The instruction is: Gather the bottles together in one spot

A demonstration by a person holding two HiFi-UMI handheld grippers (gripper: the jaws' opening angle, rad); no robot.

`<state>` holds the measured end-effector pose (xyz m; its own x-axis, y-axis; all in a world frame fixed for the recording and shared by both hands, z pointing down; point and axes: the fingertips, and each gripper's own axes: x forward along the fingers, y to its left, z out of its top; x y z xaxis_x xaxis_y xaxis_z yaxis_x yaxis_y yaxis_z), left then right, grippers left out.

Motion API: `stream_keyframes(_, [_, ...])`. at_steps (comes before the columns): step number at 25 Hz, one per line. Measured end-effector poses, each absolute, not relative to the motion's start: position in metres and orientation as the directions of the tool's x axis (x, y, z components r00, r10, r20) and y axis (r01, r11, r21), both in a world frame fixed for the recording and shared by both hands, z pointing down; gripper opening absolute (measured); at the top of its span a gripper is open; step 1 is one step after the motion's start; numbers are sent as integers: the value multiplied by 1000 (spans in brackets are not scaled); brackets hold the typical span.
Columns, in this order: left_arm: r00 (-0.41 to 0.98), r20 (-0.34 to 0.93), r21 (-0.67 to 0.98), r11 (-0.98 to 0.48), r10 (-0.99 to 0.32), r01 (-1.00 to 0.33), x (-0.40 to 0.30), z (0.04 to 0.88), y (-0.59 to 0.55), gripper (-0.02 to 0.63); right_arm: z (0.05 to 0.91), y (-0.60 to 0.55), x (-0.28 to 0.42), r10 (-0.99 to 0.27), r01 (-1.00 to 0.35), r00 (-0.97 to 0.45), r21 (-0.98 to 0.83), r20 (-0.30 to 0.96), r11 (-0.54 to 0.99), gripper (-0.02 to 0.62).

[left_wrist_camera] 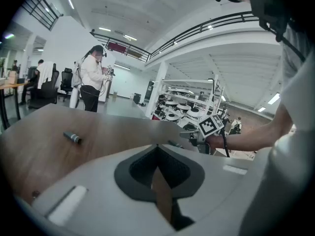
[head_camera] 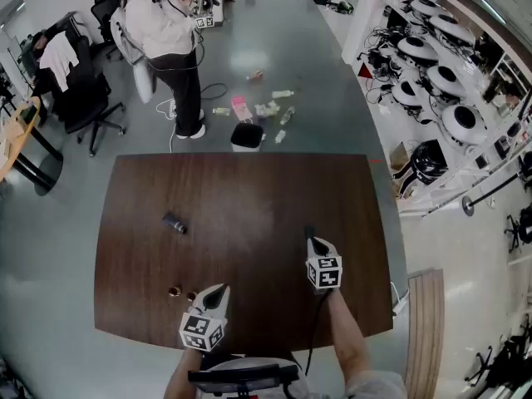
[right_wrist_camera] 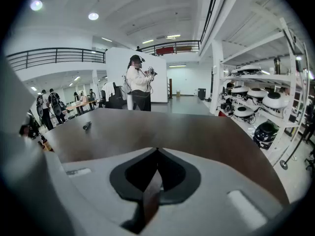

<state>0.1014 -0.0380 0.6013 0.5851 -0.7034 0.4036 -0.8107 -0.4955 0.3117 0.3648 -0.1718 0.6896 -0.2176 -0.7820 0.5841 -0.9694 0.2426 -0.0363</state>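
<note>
A small dark cylindrical bottle (head_camera: 174, 222) lies on its side left of centre on the brown wooden table (head_camera: 266, 181). Two tiny brown items (head_camera: 182, 293), possibly bottles too, sit near the lower-left edge, close to the left gripper (head_camera: 223, 289). It and the right gripper (head_camera: 309, 233) are both clenched on nothing. The dark bottle looks light, rigid and likely to roll, so it is best pinched across its middle.
</note>
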Motion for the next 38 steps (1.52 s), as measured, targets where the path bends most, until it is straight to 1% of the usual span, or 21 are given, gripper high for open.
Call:
stream_keyframes(3, [620, 400, 315, -534, -675, -785, 118, 608, -52, 2, 699, -177, 368, -763, -968, -220, -40, 609, 247, 3])
stream_keyframes(5, [634, 403, 322, -546, -660, -773, 125, 604, -61, 2, 707, -178, 369, -745, -969, -223, -58, 629, 241, 35])
stream_keyframes(8, [654, 413, 331, -565, -634, -756, 136, 610, -68, 2, 718, -178, 377, -714, -969, -233, -98, 660, 226, 47])
stream_keyframes(9, [661, 416, 332, -573, -625, -750, 139, 615, -70, 2, 722, -179, 379, -704, -969, -239, -113, 669, 221, 56])
stream_keyframes(12, [669, 425, 341, -577, -610, -742, 142, 626, -73, 2, 737, -182, 379, -658, -965, -257, -148, 708, 217, 110])
stream_keyframes(14, [668, 430, 349, -571, -607, -743, 143, 630, -75, 2, 745, -182, 378, -632, -964, -258, -149, 730, 221, 127])
stream_keyframes(20, [657, 444, 362, -549, -610, -754, 144, 631, -83, 2, 758, -192, 385, -611, -970, -224, -113, 759, 215, 134])
stream_keyframes(26, [645, 453, 367, -531, -615, -764, 135, 633, -82, 2, 766, -193, 378, -576, -964, -208, -66, 791, 257, 135])
stream_keyframes(32, [646, 452, 361, -536, -615, -763, 132, 634, -82, 2, 764, -193, 377, -585, -967, -195, -53, 787, 251, 133])
stream_keyframes(38, [649, 445, 353, -546, -617, -760, 131, 635, -77, 2, 751, -184, 371, -622, -967, -210, -66, 754, 247, 133])
